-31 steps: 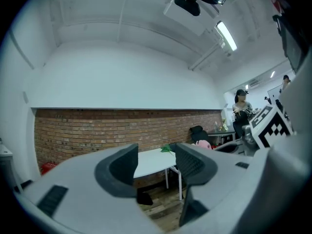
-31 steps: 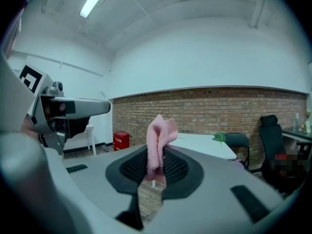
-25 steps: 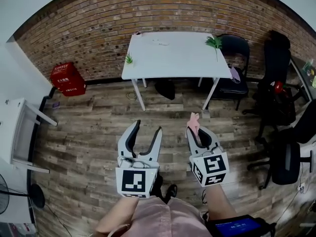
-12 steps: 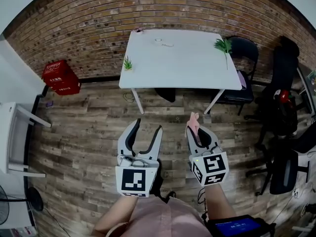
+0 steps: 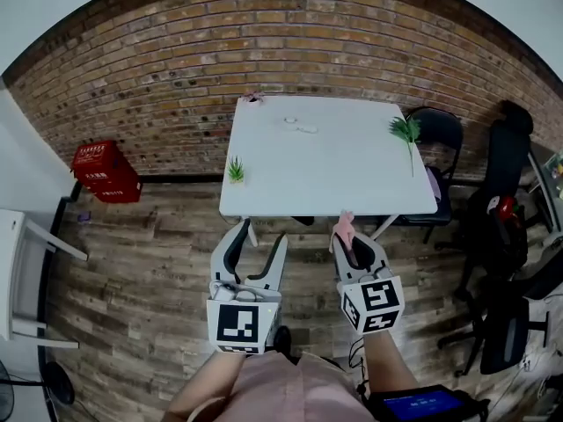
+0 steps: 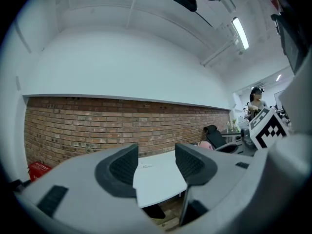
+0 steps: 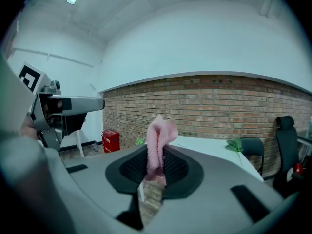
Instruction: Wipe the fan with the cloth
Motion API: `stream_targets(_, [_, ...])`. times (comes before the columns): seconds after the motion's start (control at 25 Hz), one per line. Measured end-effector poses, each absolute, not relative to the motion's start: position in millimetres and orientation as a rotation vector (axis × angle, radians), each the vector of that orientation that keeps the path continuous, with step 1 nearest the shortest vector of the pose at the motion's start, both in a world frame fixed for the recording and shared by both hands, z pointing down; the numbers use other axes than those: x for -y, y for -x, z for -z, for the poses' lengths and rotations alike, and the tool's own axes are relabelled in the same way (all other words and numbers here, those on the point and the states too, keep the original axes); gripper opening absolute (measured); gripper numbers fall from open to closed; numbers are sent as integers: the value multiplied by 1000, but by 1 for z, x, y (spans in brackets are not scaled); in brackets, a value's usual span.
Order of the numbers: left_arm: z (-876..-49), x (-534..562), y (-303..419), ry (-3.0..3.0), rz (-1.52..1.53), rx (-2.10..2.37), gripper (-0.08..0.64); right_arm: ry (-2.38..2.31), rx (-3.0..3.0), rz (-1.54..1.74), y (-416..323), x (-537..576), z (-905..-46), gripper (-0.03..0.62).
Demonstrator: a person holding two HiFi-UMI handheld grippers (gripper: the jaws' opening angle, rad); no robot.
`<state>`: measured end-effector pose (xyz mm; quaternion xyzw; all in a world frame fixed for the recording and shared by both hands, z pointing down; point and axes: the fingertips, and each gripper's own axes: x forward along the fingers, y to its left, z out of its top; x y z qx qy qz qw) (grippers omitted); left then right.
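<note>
Cloth (image 7: 159,143) pink, long axis along jaws, free end toward far table (image 5: 325,170) | right gripper (image 5: 352,238) clamped on it | left gripper (image 5: 262,234) parted, empty

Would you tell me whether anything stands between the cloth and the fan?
The cloth, in the right gripper, faces the table. What seems to be the fan's base sits at the head view's lower left edge. Only the left gripper and floor lie between.
</note>
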<state>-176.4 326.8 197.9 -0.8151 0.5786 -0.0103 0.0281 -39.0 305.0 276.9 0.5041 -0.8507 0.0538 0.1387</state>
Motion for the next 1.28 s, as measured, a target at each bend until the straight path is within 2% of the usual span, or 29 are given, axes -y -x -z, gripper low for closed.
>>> stream_targets(0.36, [-216, -277, 179, 2577, 78, -1742, 244, -1493, 2419, -188, 42, -263, -289, 66])
stream_targets(0.72, [-246, -222, 146, 2640, 158, -1712, 244, -1512, 2390, -277, 9, -211, -316, 66])
stream_targets(1.28, [-257, -67, 92, 2539, 306, -1828, 244, -1382, 2481, -358, -44, -36, -340, 66])
